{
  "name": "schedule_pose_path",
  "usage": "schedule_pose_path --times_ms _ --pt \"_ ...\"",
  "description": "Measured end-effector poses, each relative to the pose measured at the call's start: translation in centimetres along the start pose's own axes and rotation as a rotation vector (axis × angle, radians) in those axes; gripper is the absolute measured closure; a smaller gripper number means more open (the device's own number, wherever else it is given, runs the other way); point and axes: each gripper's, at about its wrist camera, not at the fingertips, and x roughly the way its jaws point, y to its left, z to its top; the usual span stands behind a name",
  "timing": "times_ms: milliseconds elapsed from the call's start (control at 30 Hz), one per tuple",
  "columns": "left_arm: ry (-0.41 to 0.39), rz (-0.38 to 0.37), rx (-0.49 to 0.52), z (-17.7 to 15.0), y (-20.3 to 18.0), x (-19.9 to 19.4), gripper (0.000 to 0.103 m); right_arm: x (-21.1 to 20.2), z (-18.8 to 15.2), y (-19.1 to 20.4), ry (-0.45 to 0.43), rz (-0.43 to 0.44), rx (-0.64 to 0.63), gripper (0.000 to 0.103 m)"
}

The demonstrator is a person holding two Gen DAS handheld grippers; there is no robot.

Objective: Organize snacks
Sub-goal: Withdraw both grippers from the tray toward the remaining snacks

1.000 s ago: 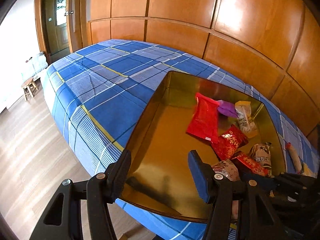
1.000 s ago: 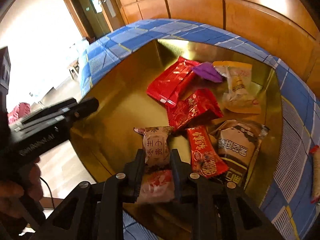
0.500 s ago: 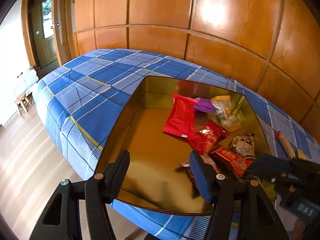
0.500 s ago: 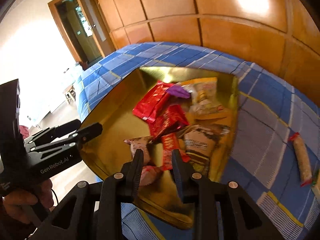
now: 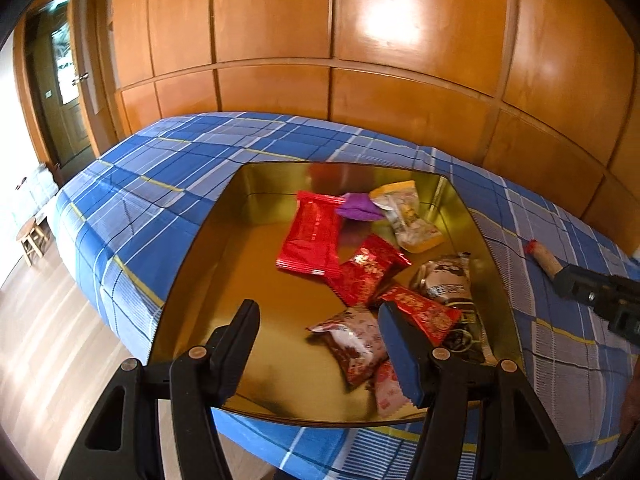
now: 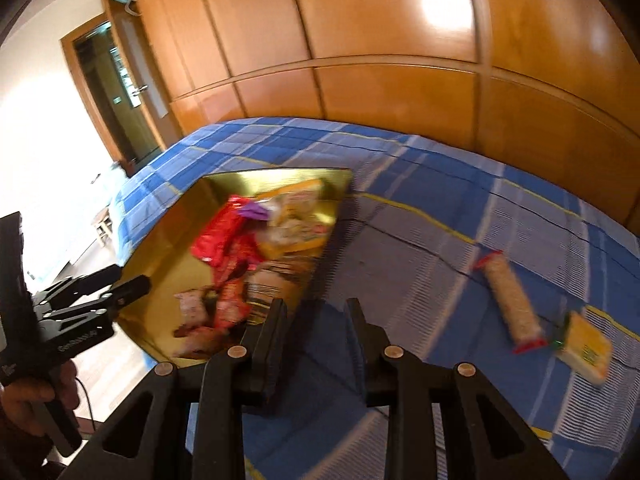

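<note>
Left gripper [image 5: 316,344] jaws spread wide, nothing between them, hovering over the near edge of the gold tray [image 5: 208,240]. Right gripper [image 6: 316,320] also parted and empty, over the blue plaid cloth [image 6: 420,240] just right of the tray's right rim; view is motion-blurred. Tray's left half is bare gold floor. Snacks crowd its right half: big red packet [image 5: 312,236], purple wrapper [image 5: 356,208], yellow-edged bag [image 5: 408,216], red patterned packet [image 5: 366,272], small red bar [image 5: 424,312], brown-white bag [image 5: 444,280], and a red-white packet [image 5: 352,340] near the front rim. Outside the tray, well apart on the cloth: a sausage-shaped roll [image 6: 512,304] with a flat yellow packet [image 6: 584,348] just beside its near end. Wide bare cloth lies between tray rim and roll. Wooden panel wall [image 5: 400,40] runs along the far edge.
</note>
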Motion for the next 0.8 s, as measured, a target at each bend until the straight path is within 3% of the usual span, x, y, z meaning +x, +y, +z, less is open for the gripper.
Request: schedule_pose_path --times_ms 467,800 --pt "-0.006 -0.066 0.128 0.6 -5.1 -0.2 0.04 -3.7 -1.8 -12.0 0.019 -0.203 0.13 0.072" --pt "-0.011 -0.131 0.24 1.4 -10.0 -0.2 0.04 -5.9 -1.7 -19.8 0.059 -0.362 0.142 0.07"
